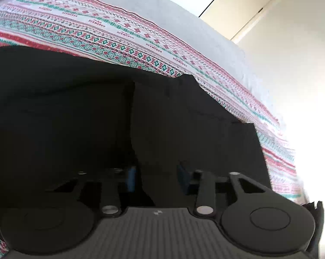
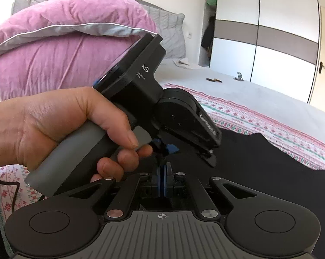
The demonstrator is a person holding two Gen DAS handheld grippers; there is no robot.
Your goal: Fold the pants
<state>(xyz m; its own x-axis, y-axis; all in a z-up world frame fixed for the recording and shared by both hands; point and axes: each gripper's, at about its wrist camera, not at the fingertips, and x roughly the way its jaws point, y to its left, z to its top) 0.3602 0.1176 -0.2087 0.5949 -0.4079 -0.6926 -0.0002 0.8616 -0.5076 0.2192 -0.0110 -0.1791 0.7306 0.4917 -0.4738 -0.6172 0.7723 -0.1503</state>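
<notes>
The left tongs (image 1: 157,179) stand partly open, with a dark fold of the pants (image 1: 76,108) between the blue pads (image 1: 131,178); whether they pinch it is unclear. The right tongs (image 2: 162,179) are closed pad to pad. The black pants lie on the patterned cloth (image 1: 119,36) on the bed (image 2: 259,90). A hand (image 2: 61,125) holds the left tool.
</notes>
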